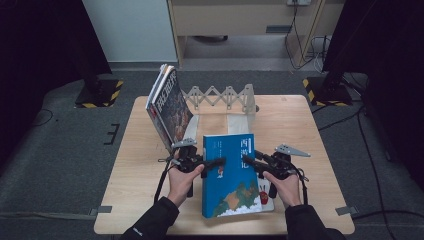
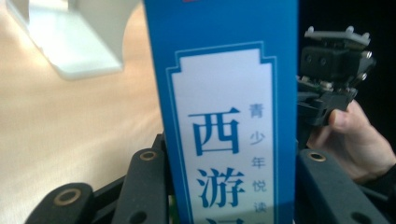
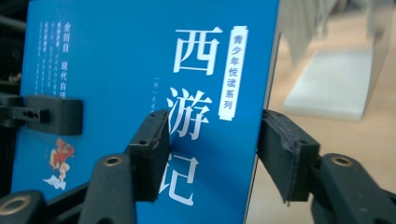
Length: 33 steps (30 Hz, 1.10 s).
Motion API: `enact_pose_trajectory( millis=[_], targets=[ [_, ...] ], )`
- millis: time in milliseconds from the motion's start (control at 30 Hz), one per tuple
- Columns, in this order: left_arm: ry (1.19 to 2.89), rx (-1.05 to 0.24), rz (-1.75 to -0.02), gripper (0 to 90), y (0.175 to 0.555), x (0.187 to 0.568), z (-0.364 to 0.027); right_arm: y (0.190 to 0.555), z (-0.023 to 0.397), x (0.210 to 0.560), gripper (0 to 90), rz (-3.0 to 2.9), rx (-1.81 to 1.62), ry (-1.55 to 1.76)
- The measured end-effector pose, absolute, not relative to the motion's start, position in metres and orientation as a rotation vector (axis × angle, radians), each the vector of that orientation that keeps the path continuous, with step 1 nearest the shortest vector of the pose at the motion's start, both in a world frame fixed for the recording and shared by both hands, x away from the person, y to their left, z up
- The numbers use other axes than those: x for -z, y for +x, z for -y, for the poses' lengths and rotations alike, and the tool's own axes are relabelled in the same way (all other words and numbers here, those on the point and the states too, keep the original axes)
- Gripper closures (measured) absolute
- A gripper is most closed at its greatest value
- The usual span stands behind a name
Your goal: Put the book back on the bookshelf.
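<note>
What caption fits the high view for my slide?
Both hand-held grippers, left gripper and right gripper, grip a blue book by its side edges over the wooden table.

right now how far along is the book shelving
Done so far: several books already lean in the white expanding rack. In hand: the blue book is gripped from both sides, the left gripper on its spine edge and the right gripper on its open edge, tilted up off the table. Left: carrying it to the rack and standing it up.
</note>
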<state>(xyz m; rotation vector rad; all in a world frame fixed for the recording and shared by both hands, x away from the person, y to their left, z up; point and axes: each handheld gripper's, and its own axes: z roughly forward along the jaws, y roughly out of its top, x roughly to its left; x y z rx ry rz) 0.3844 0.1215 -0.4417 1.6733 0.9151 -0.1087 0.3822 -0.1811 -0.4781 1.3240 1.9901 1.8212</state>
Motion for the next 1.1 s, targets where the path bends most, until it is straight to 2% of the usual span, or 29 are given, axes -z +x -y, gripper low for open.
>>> enact_pose_trajectory(
  millis=[400,767,967,1100],
  targets=[
    [1.678,0.040,-0.889,58.4,0.379,0.447,-0.110,0.379,0.182,0.476,50.2,-1.962,-1.842,1.263],
    [1.676,0.072,-0.934,58.6,0.379,0.449,-0.108,0.379,0.182,0.477,50.3,-1.994,-1.837,1.254],
    [1.680,0.104,-0.953,59.7,0.380,0.444,-0.109,0.378,0.182,0.477,47.7,-1.987,-1.868,1.252],
    [1.682,0.123,-0.955,60.2,0.380,0.437,-0.114,0.376,0.186,0.477,42.4,-1.997,-1.883,1.257]
  ],
)
